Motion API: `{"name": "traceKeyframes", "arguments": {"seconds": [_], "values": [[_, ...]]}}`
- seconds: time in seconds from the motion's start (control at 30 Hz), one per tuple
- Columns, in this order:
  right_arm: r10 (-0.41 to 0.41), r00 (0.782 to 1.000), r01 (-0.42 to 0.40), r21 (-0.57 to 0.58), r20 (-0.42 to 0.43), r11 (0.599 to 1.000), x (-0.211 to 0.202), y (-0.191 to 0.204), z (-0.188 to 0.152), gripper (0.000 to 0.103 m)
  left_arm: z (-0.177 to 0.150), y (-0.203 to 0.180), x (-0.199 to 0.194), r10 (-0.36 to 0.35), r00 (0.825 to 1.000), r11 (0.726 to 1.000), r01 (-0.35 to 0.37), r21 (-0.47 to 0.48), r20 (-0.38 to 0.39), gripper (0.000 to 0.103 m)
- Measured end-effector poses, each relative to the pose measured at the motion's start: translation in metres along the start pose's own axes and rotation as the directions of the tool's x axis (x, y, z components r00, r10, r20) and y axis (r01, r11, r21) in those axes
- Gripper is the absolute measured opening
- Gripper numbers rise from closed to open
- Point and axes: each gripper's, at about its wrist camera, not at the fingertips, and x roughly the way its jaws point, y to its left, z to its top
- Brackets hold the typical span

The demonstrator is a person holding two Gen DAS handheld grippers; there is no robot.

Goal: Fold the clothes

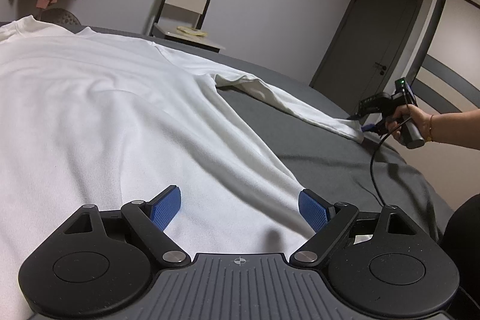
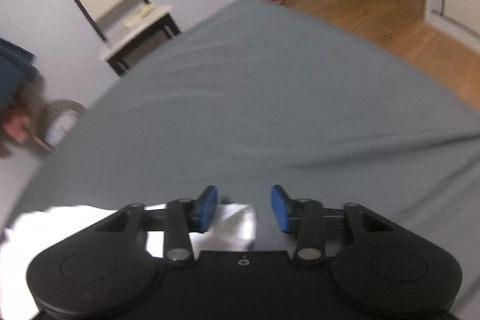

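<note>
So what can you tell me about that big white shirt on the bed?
The white long-sleeved shirt looks soft and knitted. It lies spread flat on the grey bedsheet, collar far away, one sleeve stretched sideways. The left gripper hovers open at its hem. The right gripper, also open, has the sleeve cuff between its jaws.

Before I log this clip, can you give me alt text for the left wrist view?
A white long-sleeved top lies spread flat on a grey bed, with the open left tool low over its hem. At the far right, a hand holds the right tool at the cuff of the outstretched sleeve.
</note>
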Motion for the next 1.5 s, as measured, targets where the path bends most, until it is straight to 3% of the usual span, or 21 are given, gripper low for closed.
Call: {"name": "traceKeyframes", "arguments": {"seconds": [0.1, 0.13, 0.27, 0.37, 0.57, 0.6, 0.67, 0.77, 0.9, 1.0, 1.07, 1.2, 1.27, 1.33, 1.43, 1.5], "values": [[0.001, 0.999, -0.001, -0.005, -0.033, 1.0, 0.009, 0.002, 0.002, 0.02, 0.0, -0.001, 0.0, 0.006, 1.0, 1.0, -0.006, 0.007, -0.002, 0.086], [-0.009, 1.0, 0.008, -0.016, -0.027, 1.0, 0.01, 0.002, 0.002, 0.008, 0.0, -0.002, 0.0, 0.008, 1.0, 1.0, -0.008, 0.009, -0.003, 0.086], [-0.04, 0.982, 0.05, -0.049, 0.185, 0.998, -0.011, 0.017, 0.005, 0.006, -0.001, -0.004, -0.001, 0.014, 1.0, 1.0, -0.014, 0.017, -0.005, 0.086], [-0.01, 0.925, 0.051, -0.097, 0.381, 0.994, -0.029, 0.029, 0.008, 0.005, -0.001, -0.004, -0.001, 0.013, 1.0, 1.0, -0.013, 0.016, -0.005, 0.086], [-0.137, 0.949, 0.168, -0.088, 0.284, 0.982, 0.03, 0.034, 0.026, 0.007, -0.003, -0.005, -0.003, 0.008, 1.0, 1.0, -0.008, 0.01, -0.002, 0.086], [-0.16, 0.95, 0.187, -0.079, 0.268, 0.979, 0.036, 0.034, 0.025, 0.008, -0.003, -0.005, -0.004, 0.008, 1.0, 1.0, -0.008, 0.01, -0.002, 0.086], [-0.203, 0.95, 0.221, -0.05, 0.237, 0.974, 0.043, 0.035, 0.02, 0.037, -0.003, -0.006, -0.004, 0.008, 1.0, 1.0, -0.008, 0.008, -0.002, 0.086], [-0.168, 0.943, 0.174, 0.006, 0.286, 0.985, 0.034, 0.03, 0.008, 0.059, -0.003, -0.006, -0.003, 0.008, 1.0, 1.0, -0.008, 0.006, -0.002, 0.086], [-0.079, 0.967, 0.057, 0.097, 0.241, 0.994, 0.011, -0.01, 0.001, 0.06, -0.002, -0.006, -0.002, 0.006, 1.0, 1.0, -0.006, 0.003, -0.002, 0.086], [-0.026, 0.98, -0.005, 0.156, 0.197, 0.988, -0.003, -0.029, -0.01, 0.052, -0.002, -0.006, -0.002, 0.007, 1.0, 1.0, -0.007, 0.004, -0.002, 0.086], [0.012, 0.988, -0.043, 0.193, 0.157, 0.98, -0.005, -0.039, -0.017, 0.04, -0.002, -0.006, -0.002, 0.006, 1.0, 1.0, -0.006, 0.003, -0.002, 0.086], [0.058, 0.992, -0.077, 0.17, 0.113, 0.982, 0.002, -0.032, -0.018, 0.031, -0.001, -0.008, -0.001, 0.014, 1.0, 1.0, -0.014, 0.012, -0.006, 0.086], [0.066, 0.994, -0.081, 0.177, 0.087, 0.981, 0.009, -0.024, -0.013, 0.005, -0.001, -0.009, -0.001, 0.019, 1.0, 1.0, -0.019, 0.018, -0.009, 0.086], [0.008, 0.982, -0.039, 0.162, 0.186, 0.986, -0.006, -0.015, -0.016, 0.004, -0.001, -0.011, -0.001, 0.025, 1.0, 0.999, -0.025, 0.025, -0.012, 0.086], [-0.07, 0.94, 0.027, 0.134, 0.333, 0.991, -0.031, 0.002, -0.027, 0.004, 0.0, -0.013, -0.003, 0.032, 0.999, 0.999, -0.032, 0.034, -0.015, 0.086], [-0.117, 0.955, 0.079, 0.145, 0.274, 0.986, -0.021, 0.003, -0.034, 0.004, 0.0, -0.014, -0.003, 0.036, 0.999, 0.999, -0.036, 0.039, -0.018, 0.086]]}}
